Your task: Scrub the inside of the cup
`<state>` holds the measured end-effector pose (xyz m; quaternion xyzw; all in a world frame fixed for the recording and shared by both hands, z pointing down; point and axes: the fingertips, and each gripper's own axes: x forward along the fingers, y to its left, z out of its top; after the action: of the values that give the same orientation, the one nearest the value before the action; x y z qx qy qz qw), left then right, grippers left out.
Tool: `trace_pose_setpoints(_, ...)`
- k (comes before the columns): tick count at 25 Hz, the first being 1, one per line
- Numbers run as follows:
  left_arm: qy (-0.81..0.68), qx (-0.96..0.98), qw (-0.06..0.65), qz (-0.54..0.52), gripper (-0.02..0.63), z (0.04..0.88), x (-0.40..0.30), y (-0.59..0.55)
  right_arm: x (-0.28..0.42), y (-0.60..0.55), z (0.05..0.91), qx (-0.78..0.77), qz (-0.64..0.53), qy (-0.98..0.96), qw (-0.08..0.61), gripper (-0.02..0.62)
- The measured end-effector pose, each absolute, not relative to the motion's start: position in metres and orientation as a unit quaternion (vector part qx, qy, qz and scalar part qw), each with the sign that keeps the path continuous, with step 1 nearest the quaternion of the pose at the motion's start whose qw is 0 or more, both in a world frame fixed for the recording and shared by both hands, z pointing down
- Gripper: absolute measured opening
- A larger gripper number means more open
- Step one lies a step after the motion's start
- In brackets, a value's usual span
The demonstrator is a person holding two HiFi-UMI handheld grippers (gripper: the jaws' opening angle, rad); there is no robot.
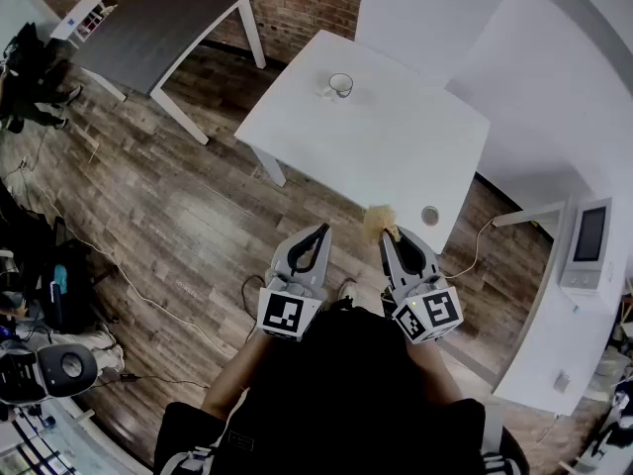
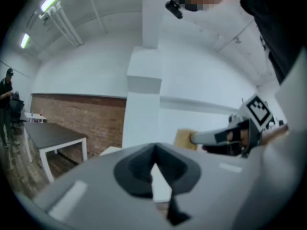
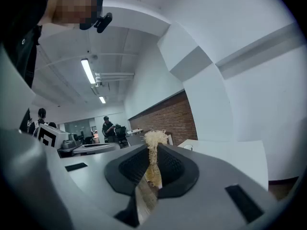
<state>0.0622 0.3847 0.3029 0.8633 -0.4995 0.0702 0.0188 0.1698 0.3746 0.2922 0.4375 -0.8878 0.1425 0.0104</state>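
In the head view, the glass cup (image 1: 340, 85) stands at 12 o'clock on the far part of the white desk (image 1: 396, 137), well apart from the left gripper (image 1: 321, 230) and right gripper (image 1: 390, 236) at 6 o'clock. In the left gripper view, its fingers meet with nothing between them. In the right gripper view, the fingers clamp a straw-coloured fibre scrubber (image 3: 154, 140), its frayed head past their tips.
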Motion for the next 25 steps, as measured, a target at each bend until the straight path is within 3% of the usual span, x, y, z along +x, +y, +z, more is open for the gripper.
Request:
trace_pose_setpoints(5, -0.511, 0.858, 0.044, 0.010, 0.000, 0.288, 0.064, 0.380, 0.168, 0.373, 0.292, 0.436, 0.138, -0.889, 0.014, 0.046)
trace_pose_setpoints(25, -0.534, 0.843, 0.053, 0.034, 0.000, 0.301, 0.096, 0.389, 0.209, 0.375, 0.310, 0.431, 0.156, -0.889, 0.013, 0.046)
